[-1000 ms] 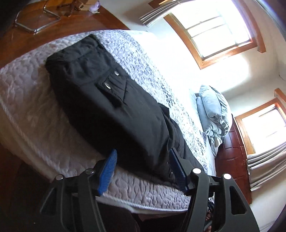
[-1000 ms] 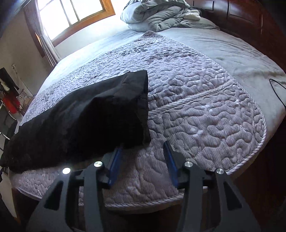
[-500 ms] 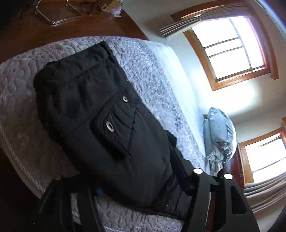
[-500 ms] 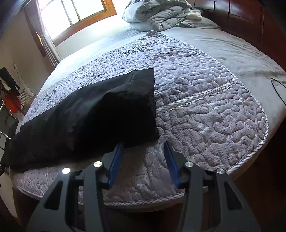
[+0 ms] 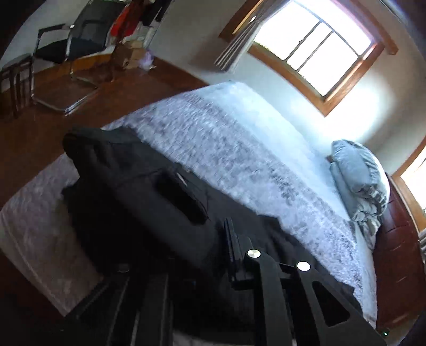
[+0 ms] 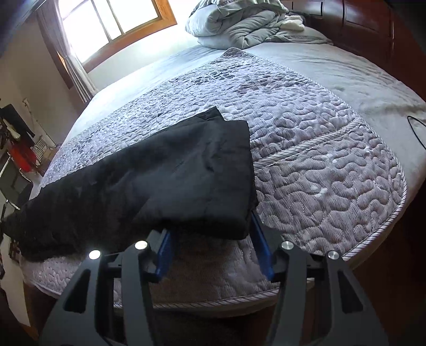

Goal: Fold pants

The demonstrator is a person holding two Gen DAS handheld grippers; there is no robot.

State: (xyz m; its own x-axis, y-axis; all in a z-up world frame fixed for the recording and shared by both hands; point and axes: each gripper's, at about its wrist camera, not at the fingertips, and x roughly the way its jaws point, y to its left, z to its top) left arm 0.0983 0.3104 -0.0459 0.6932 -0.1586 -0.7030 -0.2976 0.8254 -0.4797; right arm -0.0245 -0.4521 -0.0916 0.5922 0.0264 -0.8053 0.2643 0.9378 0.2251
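Observation:
Black pants (image 6: 149, 181) lie lengthwise along the near edge of a bed with a grey quilted cover (image 6: 319, 170). In the right wrist view my right gripper (image 6: 213, 247) is open, its blue fingers (image 6: 262, 252) on either side of the leg hems' near edge, which overhangs them. In the left wrist view the pants' waist end (image 5: 127, 191) with a flap pocket fills the foreground. My left gripper (image 5: 183, 255) sits low against the dark cloth; only its right finger (image 5: 230, 247) shows clearly, and the view is blurred.
A heap of grey bedding (image 6: 247, 24) lies at the head of the bed by a dark wooden headboard (image 6: 372, 32). A chair (image 5: 69, 50) stands on the wooden floor beyond the bed. A black cable (image 6: 415, 127) lies at the right edge.
The left gripper has pushed forward into the waist end and tilted up; its left finger is now lost against the cloth. The right gripper has moved up to the leg hems.

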